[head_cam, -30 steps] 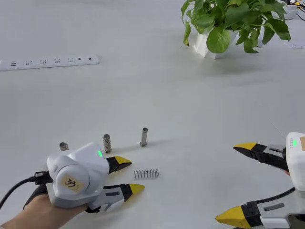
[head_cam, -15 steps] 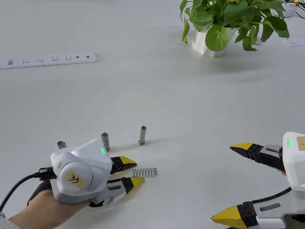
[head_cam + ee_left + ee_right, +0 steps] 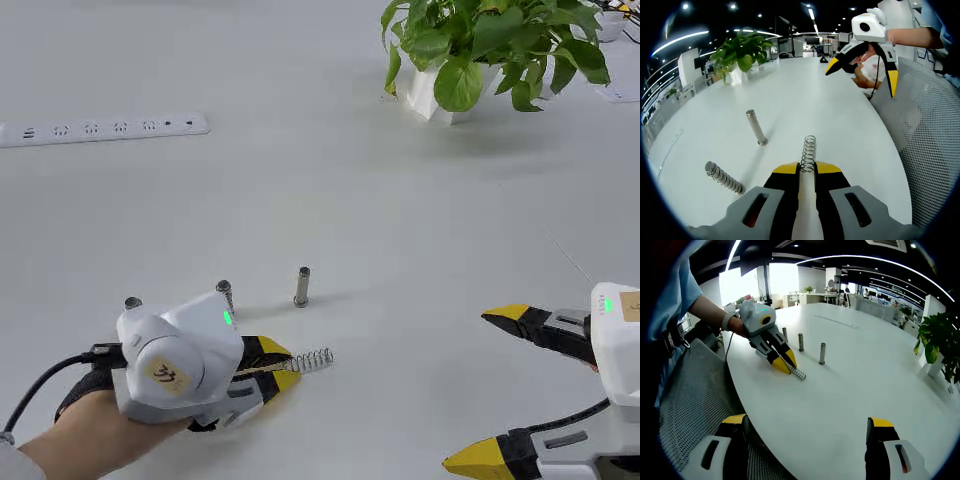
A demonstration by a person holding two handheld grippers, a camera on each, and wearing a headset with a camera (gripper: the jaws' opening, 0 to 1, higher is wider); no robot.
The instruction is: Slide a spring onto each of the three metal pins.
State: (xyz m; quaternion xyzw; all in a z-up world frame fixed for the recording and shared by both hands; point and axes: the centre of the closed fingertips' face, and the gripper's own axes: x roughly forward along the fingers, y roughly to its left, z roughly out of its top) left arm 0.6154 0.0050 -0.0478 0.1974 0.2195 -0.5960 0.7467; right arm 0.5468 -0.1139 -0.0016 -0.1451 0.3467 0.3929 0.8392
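1. Left gripper [image 3: 285, 372] pinched shut on one end of the spring [image 3: 312, 360], low over the worktop [image 3: 400, 220], near the bare pin [image 3: 302, 286].
2. Right gripper [image 3: 478, 388] wide open, holding nothing.
3. Risk: the end-only pinch could let the spring tilt or flick out while threading.

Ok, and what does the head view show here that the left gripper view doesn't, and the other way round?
Head view, not left gripper view: the third pin, far left, and the left gripper's white body. Left gripper view, not head view: the mesh chair and the forearm holding the right gripper. Both: the spring clamped in the shut left gripper, the bare pin, the spring-fitted pin, the potted plant, the open right gripper.
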